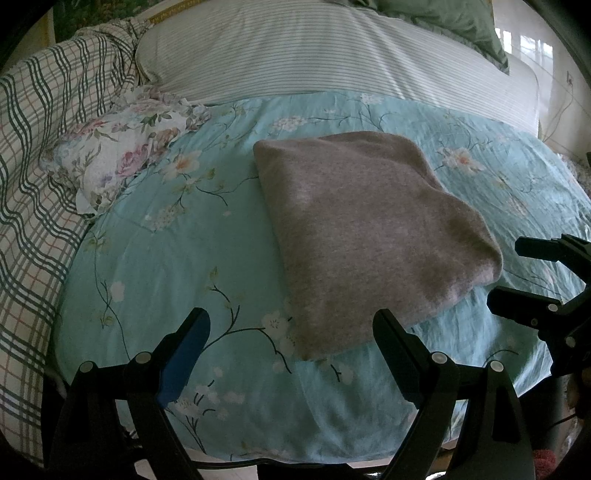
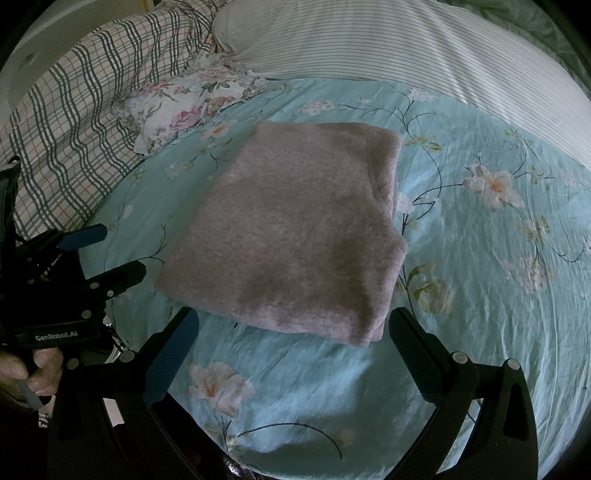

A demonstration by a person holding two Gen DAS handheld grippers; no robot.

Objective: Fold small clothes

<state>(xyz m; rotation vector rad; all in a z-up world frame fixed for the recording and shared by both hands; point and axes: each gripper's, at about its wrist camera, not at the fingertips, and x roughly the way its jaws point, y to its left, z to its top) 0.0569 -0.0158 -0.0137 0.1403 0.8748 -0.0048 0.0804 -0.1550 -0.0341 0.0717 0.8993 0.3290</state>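
Observation:
A grey-pink knit garment (image 1: 369,229) lies folded into a thick rectangle on the turquoise floral sheet (image 1: 147,258). My left gripper (image 1: 291,317) hovers open just in front of the garment's near corner, with nothing between its fingers. My right gripper (image 1: 508,271) shows at the right edge, open and clear of the cloth. In the right wrist view the same garment (image 2: 295,229) lies just beyond my right gripper (image 2: 291,314), which stands wide open at its near edge without touching it. At the left, a person's hand (image 2: 37,369) holds the open left gripper (image 2: 120,251).
A small floral cloth (image 1: 122,155) lies bunched at the sheet's far left. Plaid bedding (image 1: 37,147) rises along the left side. A striped pillow (image 1: 314,55) runs across the back, with green bedding (image 1: 461,22) behind it. The bed's near edge curves below the grippers.

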